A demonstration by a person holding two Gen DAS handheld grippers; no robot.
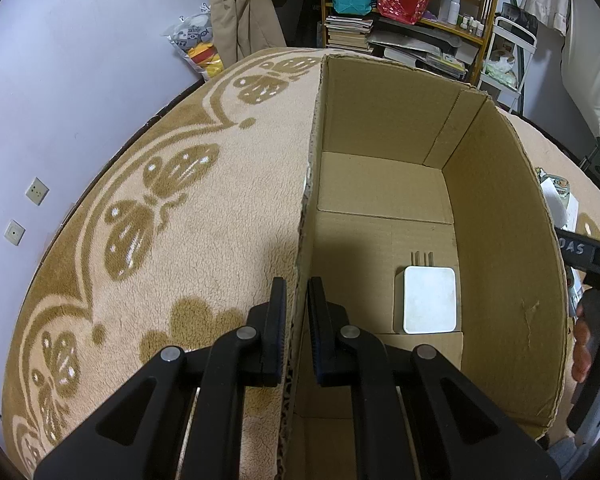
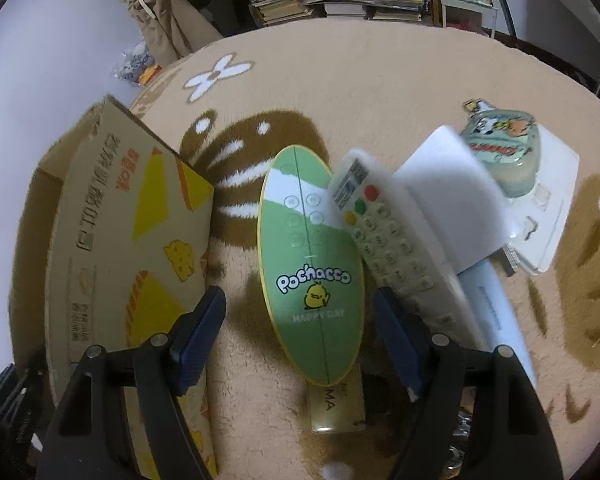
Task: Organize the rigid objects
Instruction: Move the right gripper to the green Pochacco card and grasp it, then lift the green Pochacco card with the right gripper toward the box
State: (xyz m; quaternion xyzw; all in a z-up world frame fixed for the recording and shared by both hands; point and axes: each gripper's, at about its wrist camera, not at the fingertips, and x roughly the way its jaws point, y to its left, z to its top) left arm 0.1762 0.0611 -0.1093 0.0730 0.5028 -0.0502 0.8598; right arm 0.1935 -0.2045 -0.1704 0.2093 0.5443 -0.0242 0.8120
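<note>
Right wrist view, centre of frame: green oval case [image 2: 310, 264] reads "Pochacco" and "HAPPY DAY". Below it, a yellowish box [image 2: 335, 406] shows the letters "MA". Left of frame: cardboard box [image 2: 132, 248] bears printed Chinese characters, not legible. Left wrist view, right edge: black bar [image 1: 588, 252] is marked "DAS".

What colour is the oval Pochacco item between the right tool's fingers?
Green with a white band and yellow rim, Pochacco oval; clearest in the right wrist view.

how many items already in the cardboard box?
1. A white flat device lies on the cardboard box floor near the right wall. The near corner behind the left gripper fingers is hidden, so something more could sit there.
</note>
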